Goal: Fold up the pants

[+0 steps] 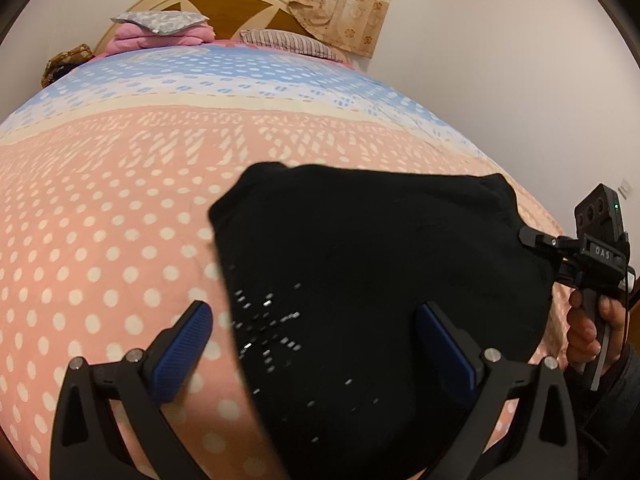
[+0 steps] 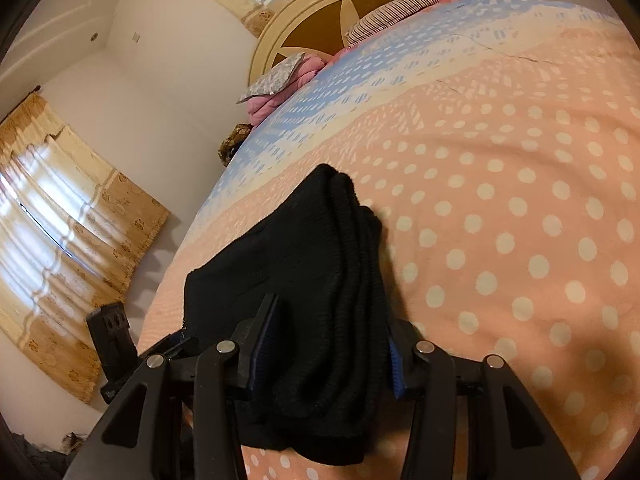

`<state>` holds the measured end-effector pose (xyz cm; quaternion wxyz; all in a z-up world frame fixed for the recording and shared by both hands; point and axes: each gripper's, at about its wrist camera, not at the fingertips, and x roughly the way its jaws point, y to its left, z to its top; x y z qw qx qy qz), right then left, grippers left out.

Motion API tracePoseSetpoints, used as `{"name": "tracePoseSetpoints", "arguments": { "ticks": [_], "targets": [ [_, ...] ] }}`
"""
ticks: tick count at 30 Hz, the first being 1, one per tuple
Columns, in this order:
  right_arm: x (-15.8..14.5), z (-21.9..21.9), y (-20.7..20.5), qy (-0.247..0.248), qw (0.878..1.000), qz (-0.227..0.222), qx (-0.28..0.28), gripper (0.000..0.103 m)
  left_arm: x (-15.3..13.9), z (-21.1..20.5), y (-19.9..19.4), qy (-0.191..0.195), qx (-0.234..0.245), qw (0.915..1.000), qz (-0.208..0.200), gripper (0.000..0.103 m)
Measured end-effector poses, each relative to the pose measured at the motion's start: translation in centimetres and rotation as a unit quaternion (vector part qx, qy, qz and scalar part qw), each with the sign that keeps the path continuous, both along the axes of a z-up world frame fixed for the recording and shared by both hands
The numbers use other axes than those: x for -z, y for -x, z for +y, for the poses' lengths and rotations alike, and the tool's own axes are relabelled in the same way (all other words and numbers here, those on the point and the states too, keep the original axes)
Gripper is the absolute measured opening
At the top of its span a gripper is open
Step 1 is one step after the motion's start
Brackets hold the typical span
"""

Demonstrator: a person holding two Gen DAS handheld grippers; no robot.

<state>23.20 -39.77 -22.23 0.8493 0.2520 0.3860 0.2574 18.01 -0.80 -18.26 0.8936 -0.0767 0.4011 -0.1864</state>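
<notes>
Looking along my left gripper (image 1: 316,344), I see its blue-padded fingers (image 1: 192,344) spread wide and released, one over the dotted bedspread (image 1: 100,220) and one above the black pants (image 1: 360,260), which lie bunched on the pink part of the bed. Only this view shows the pants' pale stitched motif and my right hand (image 1: 588,324) on the handle of the right gripper (image 1: 532,240), whose tips meet the cloth's right edge. My right wrist view alone shows that gripper (image 2: 324,348) clenched on a thick, ribbed stack of pant folds (image 2: 328,280) running forward between the pads, with the left gripper's body (image 2: 112,336) at the far left against a curtain (image 2: 60,208). Pillows (image 1: 160,24) and a headboard (image 1: 240,4) sit beyond. How many layers are pinched is hard to tell, and the pants' near end is cut off behind the fingers.
</notes>
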Motion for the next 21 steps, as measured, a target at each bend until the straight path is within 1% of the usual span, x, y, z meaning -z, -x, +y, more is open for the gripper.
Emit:
{"name": "tracePoseSetpoints", "arguments": {
  "ticks": [1, 3, 5, 6, 8, 9, 11, 12, 13, 14, 16, 21],
  "targets": [
    [-0.2, 0.3, 0.1, 0.009, 1.000, -0.005, -0.002, 0.045, 0.0, -0.1, -0.2, 0.000, 0.003, 1.0000, 0.002, 0.103],
    [-0.3, 0.3, 0.5, 0.017, 1.000, -0.009, -0.005, 0.036, 0.0, -0.3, -0.2, 0.001, 0.005, 1.0000, 0.000, 0.100],
    [-0.5, 0.7, 0.8, 0.025, 1.000, -0.016, -0.005, 0.032, 0.0, -0.4, -0.1, 0.006, 0.017, 0.9998, 0.001, 0.087],
    [-0.6, 0.6, 1.5, 0.029, 0.999, -0.018, -0.006, 0.030, 0.0, -0.4, -0.1, 0.009, 0.021, 0.9997, 0.002, 0.084],
    [-1.0, 0.9, 1.8, 0.031, 0.999, -0.023, -0.006, 0.028, -0.1, -0.4, -0.1, 0.017, 0.032, 0.9993, 0.001, 0.067],
    [-1.2, 0.9, 2.0, 0.031, 0.999, -0.026, -0.006, 0.027, -0.2, -0.3, -0.1, 0.021, 0.035, 0.9992, -0.001, 0.062],
    [-2.2, 1.4, 2.7, 0.037, 0.998, -0.042, -0.010, 0.026, -0.4, -0.2, -0.1, 0.024, 0.035, 0.9991, -0.005, 0.040],
    [-2.7, 1.8, 3.0, 0.040, 0.998, -0.048, -0.013, 0.026, -0.6, 0.0, 0.0, 0.024, 0.035, 0.9991, -0.007, 0.036],
    [-3.4, 2.2, 3.3, 0.046, 0.997, -0.059, -0.018, 0.026, -0.9, 0.3, 0.0, 0.027, 0.033, 0.9990, -0.010, 0.028],
    [-4.2, 2.6, 3.6, 0.053, 0.996, -0.069, -0.024, 0.026, -1.1, 0.6, 0.1, 0.032, 0.032, 0.9989, -0.011, 0.024],
    [-5.3, 3.4, 3.9, 0.060, 0.994, -0.081, -0.034, 0.026, -1.6, 1.2, 0.3, 0.047, 0.031, 0.9983, -0.014, 0.023],
    [-8.2, 5.8, 3.3, 0.072, 0.990, -0.102, -0.065, 0.026, -3.1, 2.7, 0.9, 0.060, 0.018, 0.9973, -0.038, 0.022]
  ]
}}
